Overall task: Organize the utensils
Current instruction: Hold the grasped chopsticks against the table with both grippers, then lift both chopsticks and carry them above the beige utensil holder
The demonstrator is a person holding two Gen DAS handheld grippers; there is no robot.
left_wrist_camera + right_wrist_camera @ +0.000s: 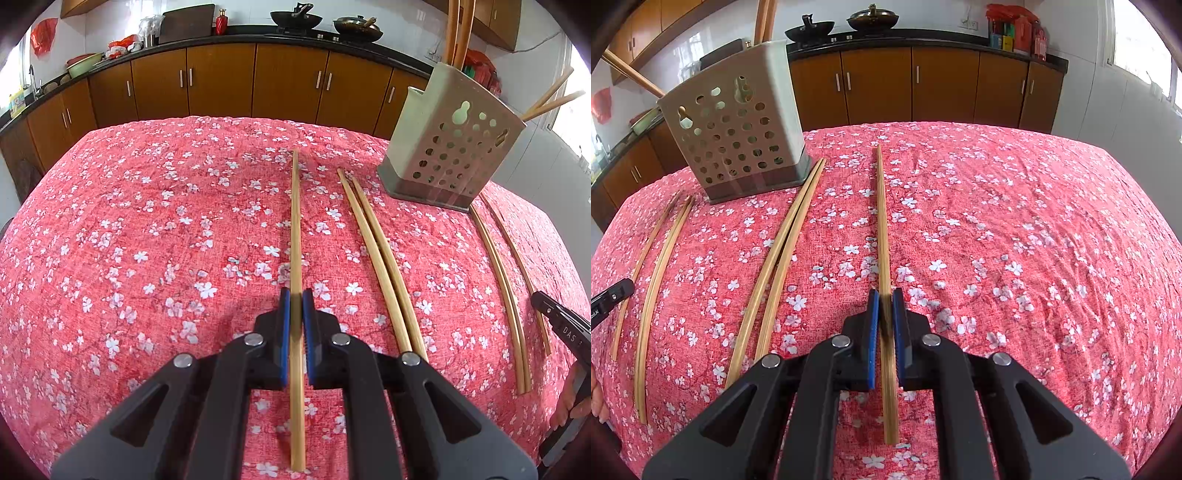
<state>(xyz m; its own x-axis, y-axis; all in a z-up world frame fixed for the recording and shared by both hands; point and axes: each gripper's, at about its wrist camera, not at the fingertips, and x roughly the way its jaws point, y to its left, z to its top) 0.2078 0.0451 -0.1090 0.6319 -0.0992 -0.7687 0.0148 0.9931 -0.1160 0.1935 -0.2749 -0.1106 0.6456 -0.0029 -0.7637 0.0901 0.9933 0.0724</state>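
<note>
The left gripper (295, 295) clamps one bamboo chopstick (295, 221); the right gripper (885, 295) clamps another chopstick (882, 221). Both lie on the floral tablecloth (1034, 240) near the perforated utensil holder (738, 133).

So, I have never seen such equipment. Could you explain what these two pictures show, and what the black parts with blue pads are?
There is no robot here. A person holds a hand tool in each hand, and each tool carries a camera that looks forward along its claw. One picture comes from the left claw, the other from the right claw. Each claw is closed on one chopstick: the left chopstick and the right chopstick. On the flowered red tablecloth lie two loose pairs. Behind them stands a perforated holder, which already contains some chopsticks.
</note>
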